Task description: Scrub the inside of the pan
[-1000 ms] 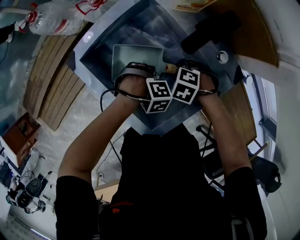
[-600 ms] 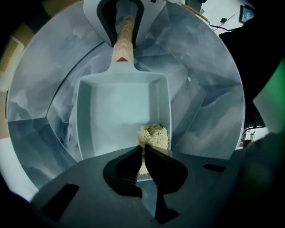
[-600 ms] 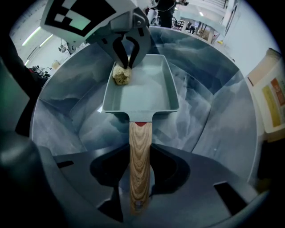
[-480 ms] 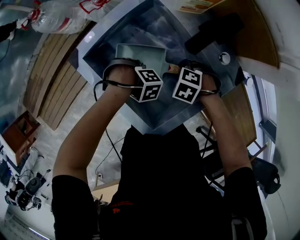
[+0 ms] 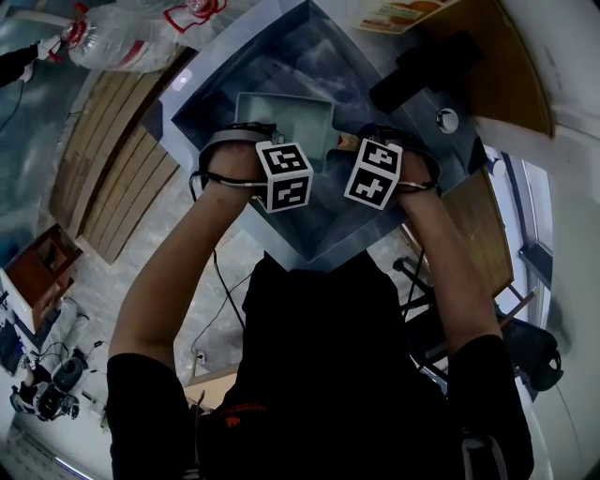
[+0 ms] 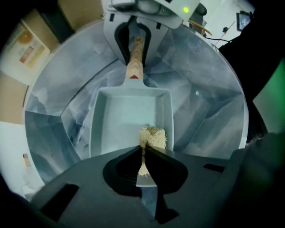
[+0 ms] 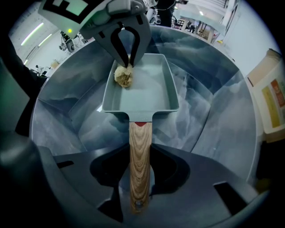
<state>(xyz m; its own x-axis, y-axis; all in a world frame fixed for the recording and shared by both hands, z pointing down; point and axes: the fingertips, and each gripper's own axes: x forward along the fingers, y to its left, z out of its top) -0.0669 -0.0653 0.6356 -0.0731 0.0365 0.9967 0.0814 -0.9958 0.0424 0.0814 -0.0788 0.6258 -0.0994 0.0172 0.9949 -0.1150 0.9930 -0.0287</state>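
Right gripper view: scrubber (image 7: 124, 76) in pan (image 7: 153, 84); handle (image 7: 139, 138) in right gripper (image 7: 140, 162)

Person's in a black short-sleeve tee (image 5: 319, 366), w/ a small reddish print low on the front, too small to read. Left gripper (image 6: 143, 149): dark grey moulded shell up close; from the other side it's pale grey w/ black-lined fingers. Right gripper (image 7: 140, 147) is the same build, w/ a green light (image 6: 185, 9) lit on its housing. Each carries a white cube w/ black square markers: left cube (image 5: 284, 175), right cube (image 5: 373, 172). Grey band (image 5: 230, 141) round the left wrist. Thin black cable (image 5: 217, 281) below the left forearm, more black cable looped at the right wrist.
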